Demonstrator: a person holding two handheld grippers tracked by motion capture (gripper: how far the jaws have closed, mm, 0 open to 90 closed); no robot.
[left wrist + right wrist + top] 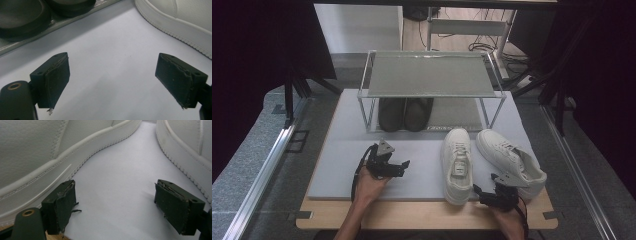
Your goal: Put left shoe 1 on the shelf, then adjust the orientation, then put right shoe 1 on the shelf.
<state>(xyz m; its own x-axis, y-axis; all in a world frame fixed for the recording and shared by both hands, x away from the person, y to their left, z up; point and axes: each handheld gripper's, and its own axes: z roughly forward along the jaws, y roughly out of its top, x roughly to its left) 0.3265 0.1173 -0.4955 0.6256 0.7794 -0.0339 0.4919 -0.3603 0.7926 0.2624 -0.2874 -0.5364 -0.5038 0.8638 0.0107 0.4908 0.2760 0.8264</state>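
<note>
Two white sneakers stand on the grey mat, toes toward the rack: one in the middle, one angled to its right. A pair of dark shoes sits on the rack's lower level. My left gripper hovers over bare mat left of the sneakers, open, nothing between its jaws; ahead lie the dark shoes and a white sneaker's side. My right gripper is open at the heels, its jaws over the gap between the left sneaker and the right one.
A metal-framed shoe rack with a grey top shelf stands at the back of the mat. The wooden table edge runs along the front. Dark curtains and metal rails flank the table.
</note>
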